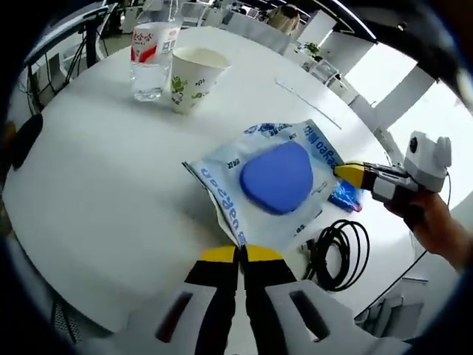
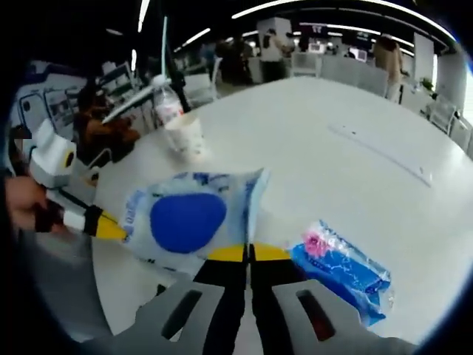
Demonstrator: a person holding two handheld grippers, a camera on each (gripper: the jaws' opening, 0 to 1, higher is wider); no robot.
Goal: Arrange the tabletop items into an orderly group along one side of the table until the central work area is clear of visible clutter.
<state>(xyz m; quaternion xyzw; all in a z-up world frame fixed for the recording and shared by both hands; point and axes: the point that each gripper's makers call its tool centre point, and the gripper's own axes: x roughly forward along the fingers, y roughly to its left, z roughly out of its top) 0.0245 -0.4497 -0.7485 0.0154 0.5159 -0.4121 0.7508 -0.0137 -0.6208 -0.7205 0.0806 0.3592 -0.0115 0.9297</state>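
A clear plastic bag (image 1: 277,177) with blue print holds a rounded blue pad, and both grippers hold it by opposite edges. My left gripper (image 1: 240,254) is shut on its near edge. My right gripper (image 1: 347,171) reaches in from the right, pinching the far edge. In the right gripper view the bag (image 2: 185,218) stretches between my right gripper (image 2: 249,253), shut on one corner, and my left gripper (image 2: 103,225) at the left. A small blue packet (image 2: 344,270) with a pink spot lies beside the right jaws, also visible under the bag's edge (image 1: 346,196).
A water bottle (image 1: 154,52) and a printed paper cup (image 1: 194,78) stand together at the round white table's (image 1: 96,192) far side. A coiled black cable (image 1: 336,251) lies near the table edge. A thin clear strip (image 2: 380,155) lies on the table. Office chairs and people are behind.
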